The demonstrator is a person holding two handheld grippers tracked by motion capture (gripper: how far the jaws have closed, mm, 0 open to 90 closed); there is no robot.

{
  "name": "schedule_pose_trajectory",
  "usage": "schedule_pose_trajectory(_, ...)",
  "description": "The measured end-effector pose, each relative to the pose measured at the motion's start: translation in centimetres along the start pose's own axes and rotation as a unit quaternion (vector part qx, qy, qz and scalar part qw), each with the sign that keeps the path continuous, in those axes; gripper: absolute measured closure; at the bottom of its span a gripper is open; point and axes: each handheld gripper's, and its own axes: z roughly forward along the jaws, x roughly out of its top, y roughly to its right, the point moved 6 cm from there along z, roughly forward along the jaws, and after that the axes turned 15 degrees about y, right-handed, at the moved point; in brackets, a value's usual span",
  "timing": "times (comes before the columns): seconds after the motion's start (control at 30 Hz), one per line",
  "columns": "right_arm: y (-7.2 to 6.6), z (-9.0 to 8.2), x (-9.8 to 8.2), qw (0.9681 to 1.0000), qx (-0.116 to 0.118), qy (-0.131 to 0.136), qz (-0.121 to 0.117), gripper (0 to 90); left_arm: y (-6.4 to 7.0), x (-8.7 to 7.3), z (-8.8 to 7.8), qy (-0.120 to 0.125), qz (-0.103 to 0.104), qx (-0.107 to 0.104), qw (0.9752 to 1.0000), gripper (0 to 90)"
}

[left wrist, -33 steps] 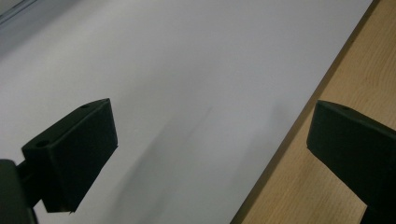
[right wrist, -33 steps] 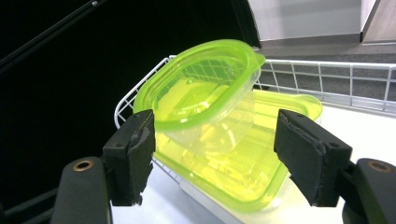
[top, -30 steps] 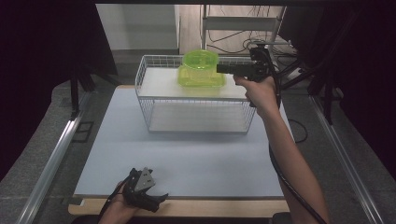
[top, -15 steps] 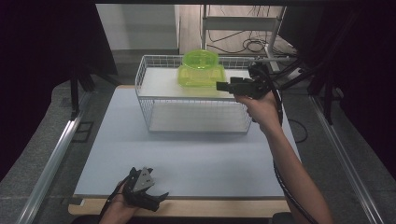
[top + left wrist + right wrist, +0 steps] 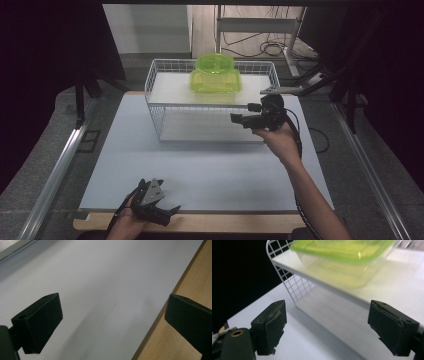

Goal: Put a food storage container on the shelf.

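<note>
- The right hand-held gripper (image 5: 239,119) is held wide open and empty, just in front of the wire rack (image 5: 165,107).
- A green lidded container (image 5: 215,75) is seen on the rack's upper shelf.
- The left hand-held gripper (image 5: 167,212) is rested open and empty at the counter (image 5: 210,222) edge.

A wooden table (image 5: 225,223) carries a white mat (image 5: 200,165); a wire rack (image 5: 165,107) stands on it.
</note>
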Motion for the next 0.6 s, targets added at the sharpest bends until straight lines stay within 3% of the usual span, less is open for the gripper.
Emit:
schedule_pose_trajectory(0.3, -0.4, -1.1, -2.9, 0.9996, -0.001, -0.008, -0.027, 13.0, 0.1, -0.2, 0.1, -0.008, 0.008, 0.000, 0.9999, 1.2)
schedule_pose_trajectory(0.6, -0.4, -2.1, -6.3, 0.9983, -0.017, -0.019, -0.052, 10.9, 0.2, -0.2, 0.2, -0.011, 0.011, 0.000, 0.9999, 1.2)
